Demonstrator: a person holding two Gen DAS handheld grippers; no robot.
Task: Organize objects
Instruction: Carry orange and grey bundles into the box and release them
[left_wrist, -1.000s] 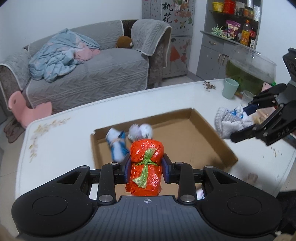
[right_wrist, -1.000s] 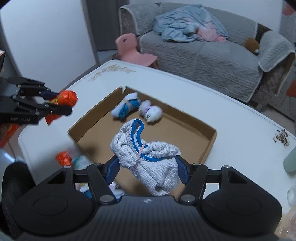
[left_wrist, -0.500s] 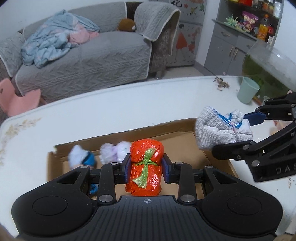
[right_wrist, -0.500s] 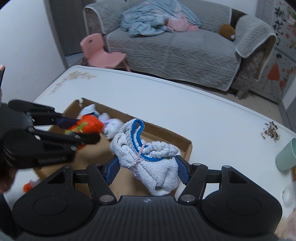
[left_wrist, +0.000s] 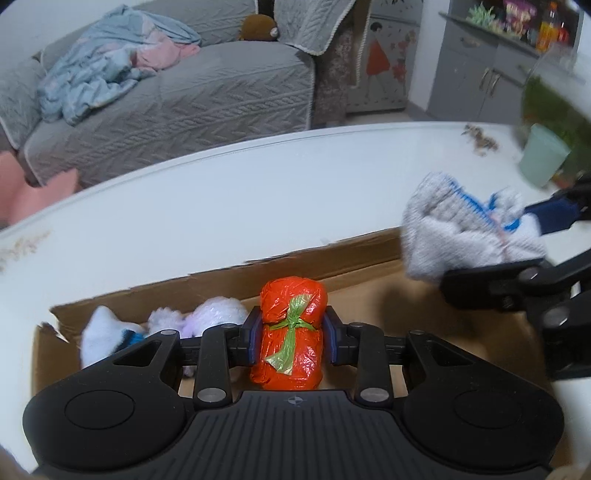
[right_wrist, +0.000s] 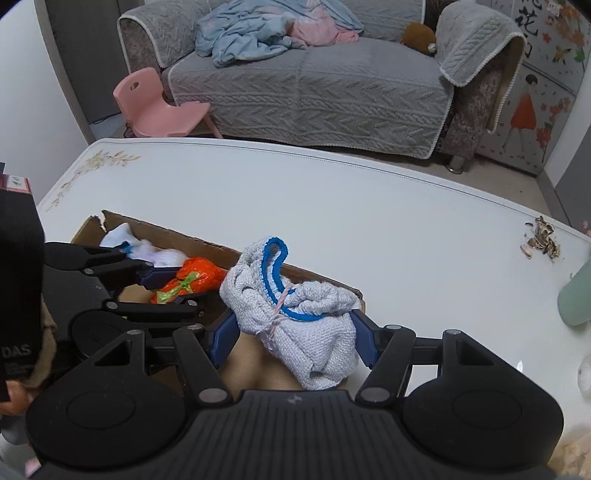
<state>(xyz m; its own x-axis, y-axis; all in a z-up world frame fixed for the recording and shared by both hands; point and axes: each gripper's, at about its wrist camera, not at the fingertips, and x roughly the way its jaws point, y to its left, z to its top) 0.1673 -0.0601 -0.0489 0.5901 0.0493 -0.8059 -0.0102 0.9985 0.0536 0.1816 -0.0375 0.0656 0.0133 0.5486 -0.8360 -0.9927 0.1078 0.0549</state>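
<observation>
Only the right wrist view shows the pink plastic chair (right_wrist: 155, 107) at 10 o'clock. Both grippers tilt downward over the shallow brown cardboard tray (left_wrist: 369, 258). Left gripper (left_wrist: 291, 334) clamps one orange plastic-wrapped bundle (left_wrist: 290, 332); right gripper (right_wrist: 291, 332), half-spread, grips one grey knitted cloth bundle (right_wrist: 295, 317). Two white soft bundles (left_wrist: 162, 325) lie inside

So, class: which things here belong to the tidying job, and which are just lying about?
Part of the job:
- orange bundle in the left gripper
- grey cloth bundle in the right gripper
- cardboard tray
- two pale bundles already inside

Just lying about:
- green cup
- scattered shells
- sofa
- pink chair
</observation>
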